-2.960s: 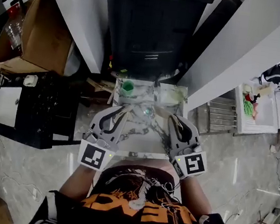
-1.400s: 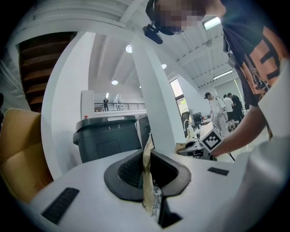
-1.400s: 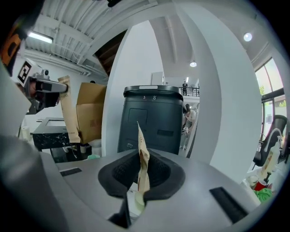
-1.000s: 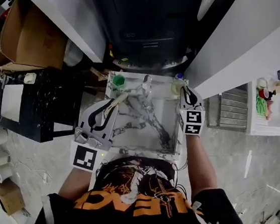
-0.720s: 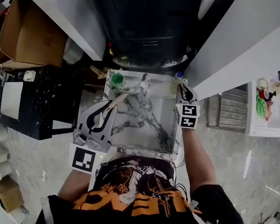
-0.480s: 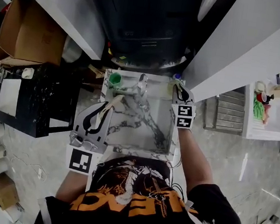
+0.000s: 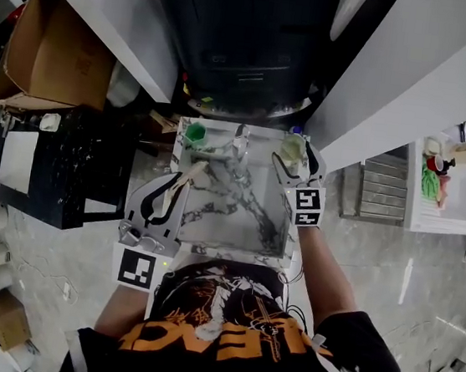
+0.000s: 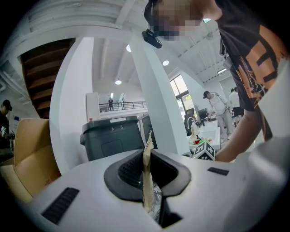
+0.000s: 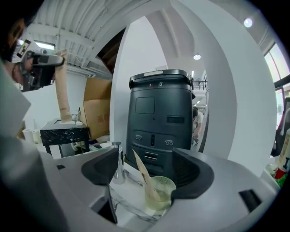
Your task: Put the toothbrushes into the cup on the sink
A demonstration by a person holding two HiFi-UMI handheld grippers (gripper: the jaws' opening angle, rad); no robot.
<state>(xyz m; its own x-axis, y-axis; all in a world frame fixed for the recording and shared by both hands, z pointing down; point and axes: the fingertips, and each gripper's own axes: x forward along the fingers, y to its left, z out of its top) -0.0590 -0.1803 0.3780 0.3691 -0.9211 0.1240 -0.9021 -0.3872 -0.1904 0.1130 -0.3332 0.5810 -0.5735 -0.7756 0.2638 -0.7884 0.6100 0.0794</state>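
On the marble sink's point(image 7: 210, 235) back right corner stands a pale translucent cup point(image 7: 291, 148) point(image 9: 159, 193). A paper-wrapped toothbrush point(image 9: 142, 173) leans in it. My right gripper point(image 7: 292, 160) point(image 9: 147, 173) hovers just before the cup; its jaws are opening and stand wide, with the cup and toothbrush between them and the pads off both. Over the sink's left side, my left gripper point(image 7: 185, 177) point(image 8: 147, 177) is shut on a second paper-wrapped toothbrush point(image 7: 193, 168) point(image 8: 147, 163), which sticks up out of the jaws.
A green cup point(image 7: 194, 132) sits at the sink's back left and a chrome faucet point(image 7: 240, 140) point(image 9: 118, 168) at the back middle. A dark grey machine point(image 7: 251, 40) stands behind the sink between white columns. A black marble table point(image 7: 41, 168) and a cardboard box point(image 7: 56, 50) are to the left.
The right gripper's jaws have spread apart and let go of the wrapped toothbrush, which now stands in the cup. The left gripper has hardly moved.
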